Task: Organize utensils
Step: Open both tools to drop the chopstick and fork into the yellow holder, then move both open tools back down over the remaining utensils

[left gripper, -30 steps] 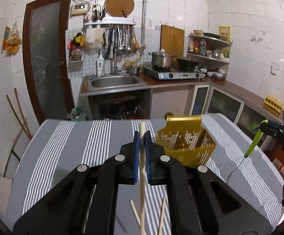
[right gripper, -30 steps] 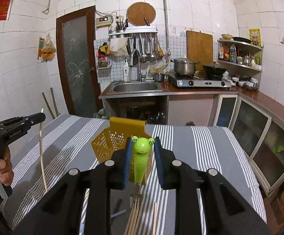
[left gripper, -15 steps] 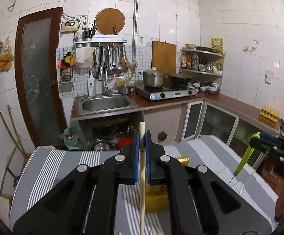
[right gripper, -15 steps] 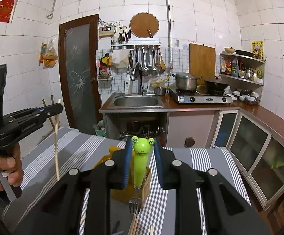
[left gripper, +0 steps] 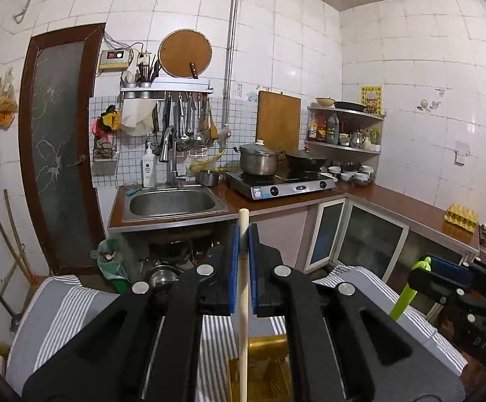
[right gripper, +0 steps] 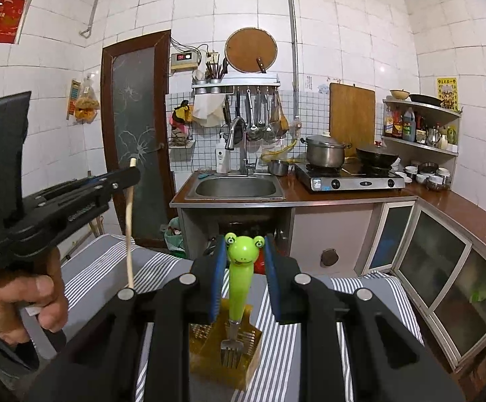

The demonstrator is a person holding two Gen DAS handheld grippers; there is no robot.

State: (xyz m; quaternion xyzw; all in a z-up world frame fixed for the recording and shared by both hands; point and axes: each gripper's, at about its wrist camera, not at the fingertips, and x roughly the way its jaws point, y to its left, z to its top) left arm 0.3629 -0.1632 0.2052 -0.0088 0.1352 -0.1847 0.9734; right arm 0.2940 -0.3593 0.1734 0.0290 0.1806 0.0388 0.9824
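My left gripper [left gripper: 243, 238] is shut on a pale wooden chopstick [left gripper: 243, 305] that hangs down over the yellow perforated utensil basket [left gripper: 266, 368]. It also shows at the left of the right wrist view [right gripper: 132, 174] with the chopstick [right gripper: 129, 227] hanging from it. My right gripper [right gripper: 243, 251] is shut on a green frog-handled fork [right gripper: 239, 281]. The fork's tines sit just above or inside the open top of the basket [right gripper: 229, 361]. The right gripper shows at the right edge of the left wrist view [left gripper: 427, 273].
The basket stands on a table with a grey and white striped cloth [right gripper: 290, 345]. Behind it are a sink counter [right gripper: 239, 187], a gas stove with a pot [right gripper: 346, 174], glass-door cabinets [right gripper: 443, 268] and a dark door [right gripper: 136, 127].
Both grippers have risen and come over the basket with their utensils. The table has dropped low in both views. The loose chopsticks on the cloth are out of sight.
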